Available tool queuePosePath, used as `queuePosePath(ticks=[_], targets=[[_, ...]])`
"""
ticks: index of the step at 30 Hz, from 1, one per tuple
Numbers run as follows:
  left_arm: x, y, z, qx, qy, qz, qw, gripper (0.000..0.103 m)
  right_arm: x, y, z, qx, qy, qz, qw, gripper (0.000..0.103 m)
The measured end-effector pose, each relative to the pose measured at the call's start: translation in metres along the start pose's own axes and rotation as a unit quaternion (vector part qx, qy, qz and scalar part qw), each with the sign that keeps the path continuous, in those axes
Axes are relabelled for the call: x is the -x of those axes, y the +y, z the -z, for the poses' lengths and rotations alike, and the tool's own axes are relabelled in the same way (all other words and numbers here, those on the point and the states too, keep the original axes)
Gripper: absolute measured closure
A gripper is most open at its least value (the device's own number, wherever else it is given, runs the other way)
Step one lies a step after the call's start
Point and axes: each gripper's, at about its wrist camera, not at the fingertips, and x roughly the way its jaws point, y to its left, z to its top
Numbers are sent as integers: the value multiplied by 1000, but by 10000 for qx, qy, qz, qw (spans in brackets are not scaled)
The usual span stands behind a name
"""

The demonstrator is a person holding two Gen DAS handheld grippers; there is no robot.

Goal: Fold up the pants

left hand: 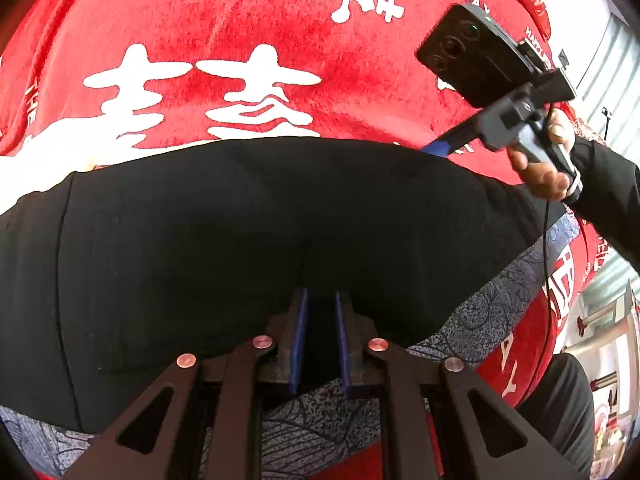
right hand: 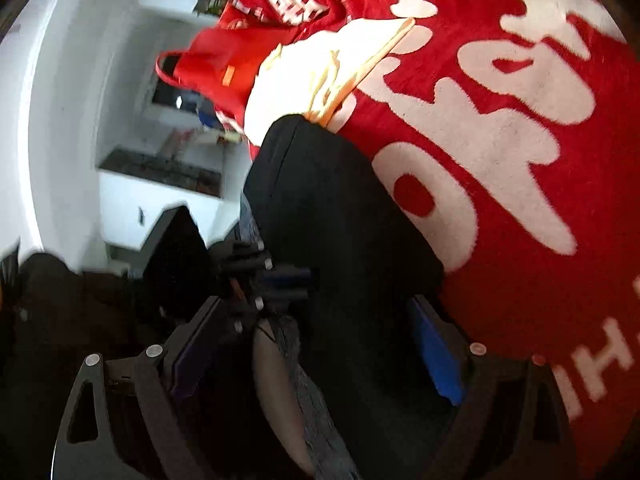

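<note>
Black pants [left hand: 260, 240] lie flat across the red printed blanket [left hand: 240, 40], filling the left wrist view's centre to 9 o'clock; your left tongs [left hand: 322, 344] are pinched narrow on the near hem at 6 o'clock, your right tongs [right hand: 316, 344] stand wide astride the cloth edge without pressing. Soft, limp, light fabric, so grip at edges or corners, likely through every layer. Black-on-black hides folds and seams, right view is blurred, leg ends are cut off.
</note>
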Motion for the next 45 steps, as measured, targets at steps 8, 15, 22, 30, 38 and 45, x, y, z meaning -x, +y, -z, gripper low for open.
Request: queuePosePath(ticks=[8, 15, 22, 30, 38, 45], targets=[[0, -2, -6, 94, 143, -32, 9998, 88, 22, -18, 12, 26, 352, 604, 9975, 10], [-6, -37, -66, -392, -36, 130, 9991, 88, 25, -20, 36, 120, 336, 217, 9991, 7], [-24, -30, -14, -491, 325, 25, 9983, 86, 22, -9, 26, 618, 183, 111, 9979, 8], [-22, -25, -10, -365, 328, 108, 9987, 86, 16, -4, 35, 669, 546, 114, 9962, 7], [-18, -27, -8, -355, 331, 73, 9988, 86, -5, -35, -3, 247, 247, 251, 9991, 7], [-17, -28, -5, -265, 272, -30, 9993, 86, -22, -26, -7, 124, -90, -678, 9976, 3]])
